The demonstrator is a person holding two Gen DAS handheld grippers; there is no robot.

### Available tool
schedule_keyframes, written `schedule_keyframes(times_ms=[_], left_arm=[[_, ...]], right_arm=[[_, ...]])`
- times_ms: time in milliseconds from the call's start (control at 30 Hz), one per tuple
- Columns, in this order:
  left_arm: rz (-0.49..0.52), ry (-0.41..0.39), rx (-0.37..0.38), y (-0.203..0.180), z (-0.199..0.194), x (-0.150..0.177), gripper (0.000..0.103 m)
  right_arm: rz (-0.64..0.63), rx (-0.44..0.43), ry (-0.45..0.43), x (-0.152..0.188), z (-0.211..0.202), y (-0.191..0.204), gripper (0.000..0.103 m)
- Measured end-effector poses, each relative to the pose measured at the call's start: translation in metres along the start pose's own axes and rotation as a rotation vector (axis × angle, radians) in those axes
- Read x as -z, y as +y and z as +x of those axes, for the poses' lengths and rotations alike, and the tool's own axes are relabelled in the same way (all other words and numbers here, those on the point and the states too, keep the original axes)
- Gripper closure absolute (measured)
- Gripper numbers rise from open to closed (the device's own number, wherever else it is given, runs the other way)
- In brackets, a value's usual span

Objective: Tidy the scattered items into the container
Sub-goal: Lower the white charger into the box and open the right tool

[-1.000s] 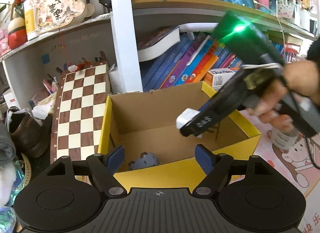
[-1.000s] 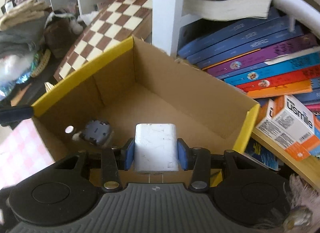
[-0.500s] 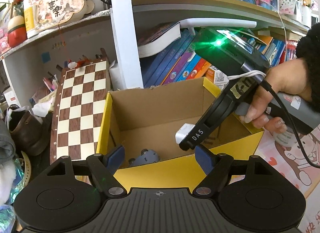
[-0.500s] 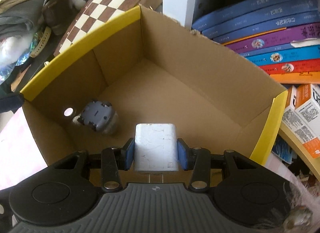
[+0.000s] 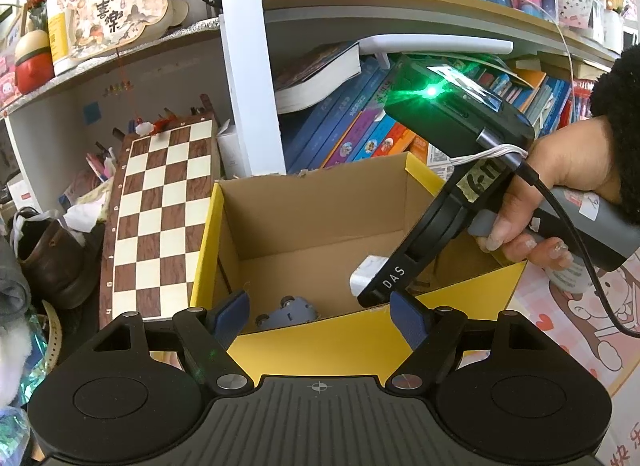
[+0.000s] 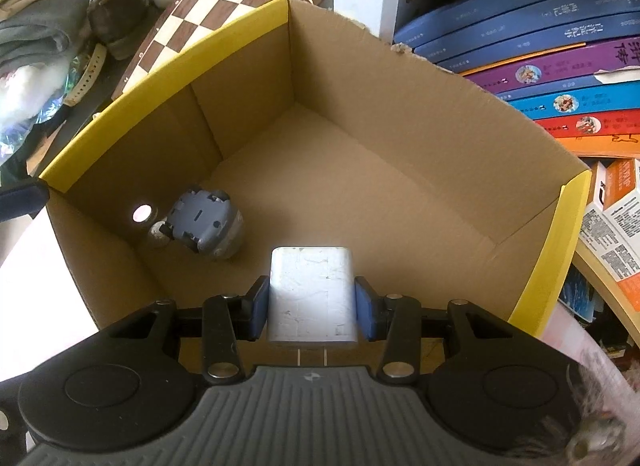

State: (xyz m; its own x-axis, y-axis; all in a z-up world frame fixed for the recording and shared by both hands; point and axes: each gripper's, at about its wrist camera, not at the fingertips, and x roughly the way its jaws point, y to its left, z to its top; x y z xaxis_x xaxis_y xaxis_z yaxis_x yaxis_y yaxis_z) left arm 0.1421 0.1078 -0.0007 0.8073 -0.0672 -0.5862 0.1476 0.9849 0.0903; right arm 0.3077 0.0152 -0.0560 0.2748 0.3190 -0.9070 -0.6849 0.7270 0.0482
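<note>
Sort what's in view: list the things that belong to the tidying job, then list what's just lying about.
Job:
- cardboard box
- white charger block, clamped in the right gripper
- grey toy car, in the box
- left gripper, open, holding nothing

Lying about:
- chessboard
- books
- brown shoe

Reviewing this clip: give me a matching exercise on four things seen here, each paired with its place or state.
Things:
1. white block
2. grey toy car
3. chessboard
4. left gripper

States:
A. open, holding nothing
B. lying on the floor of the cardboard box
C. leaning outside the box
D. clamped in the right gripper

Pairs: 1-D, 2-B, 3-C, 4-A
</note>
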Motion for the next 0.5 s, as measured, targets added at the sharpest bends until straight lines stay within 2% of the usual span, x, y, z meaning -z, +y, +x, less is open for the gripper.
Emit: schedule_keyframes(times_ms=[433,467,500], left_arm=[[-0.005,-0.007,-0.003,0.0016,-0.0011,-0.0009,0.024],[-0.005,-0.008,-0.003,0.0015,-0.0015,-0.0011,0.024],[-0.004,-0.01,-0.003,0.0013,-0.002,-0.0012,0.024]], right_arm=[[0.016,0.02,-0.005,0.0016,-0.0016,-0.0019,0.061],[0.022,0.023,-0.008,0.0018,-0.0026,-0.0027,0.06],[0.026,0.025,-0.016,0.0019,-0.0048,-0.0033,0.051]])
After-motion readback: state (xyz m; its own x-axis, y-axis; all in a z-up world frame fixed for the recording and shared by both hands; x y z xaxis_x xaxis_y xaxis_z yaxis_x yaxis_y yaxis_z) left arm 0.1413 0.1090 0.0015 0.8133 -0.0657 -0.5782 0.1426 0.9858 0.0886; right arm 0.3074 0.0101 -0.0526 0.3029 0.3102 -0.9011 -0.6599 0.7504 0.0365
